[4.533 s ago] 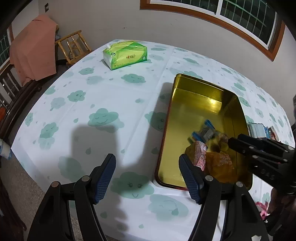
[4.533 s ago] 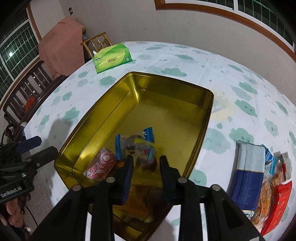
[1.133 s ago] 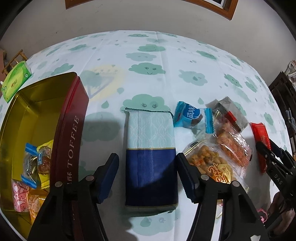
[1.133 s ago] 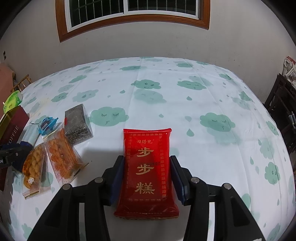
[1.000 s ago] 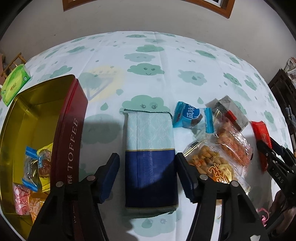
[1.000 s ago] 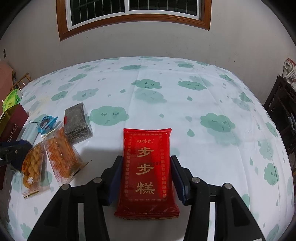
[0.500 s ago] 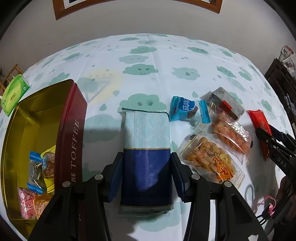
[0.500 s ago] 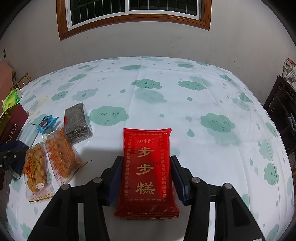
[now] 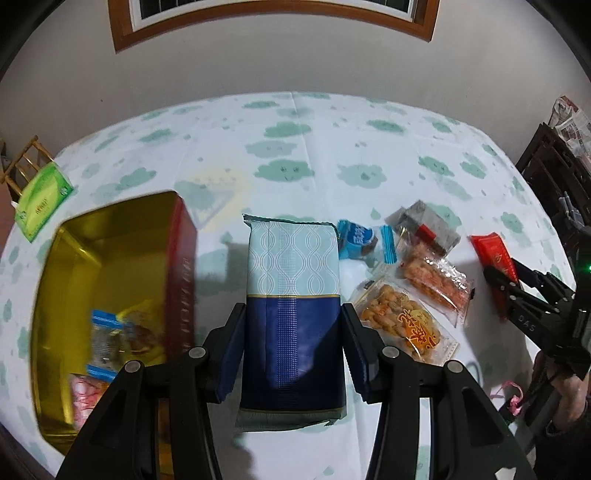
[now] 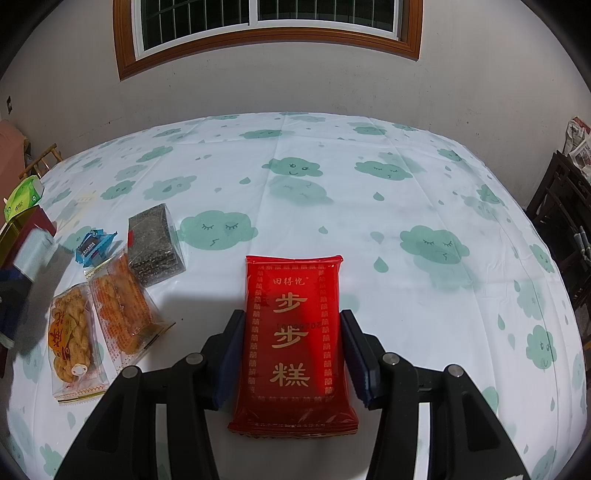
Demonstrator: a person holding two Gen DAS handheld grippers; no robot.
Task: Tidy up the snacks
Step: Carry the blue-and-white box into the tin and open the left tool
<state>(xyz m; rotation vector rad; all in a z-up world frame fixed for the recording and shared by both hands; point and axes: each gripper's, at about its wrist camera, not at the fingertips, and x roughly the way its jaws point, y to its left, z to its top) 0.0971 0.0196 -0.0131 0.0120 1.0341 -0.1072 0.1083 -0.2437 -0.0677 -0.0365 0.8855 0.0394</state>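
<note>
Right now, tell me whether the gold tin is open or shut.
Open. The gold tin has no lid on it; its gold inside shows, with a few wrapped snacks at the near end.

Tin (image 9: 184, 236) left of pouch (image 9: 293, 280), snack packets (image 9: 402, 321) right

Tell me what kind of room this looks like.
Probably a home dining room: a big table under a cloud-print tablecloth, a wooden chair beside it, and a wood-framed barred window in a plain wall.
</note>
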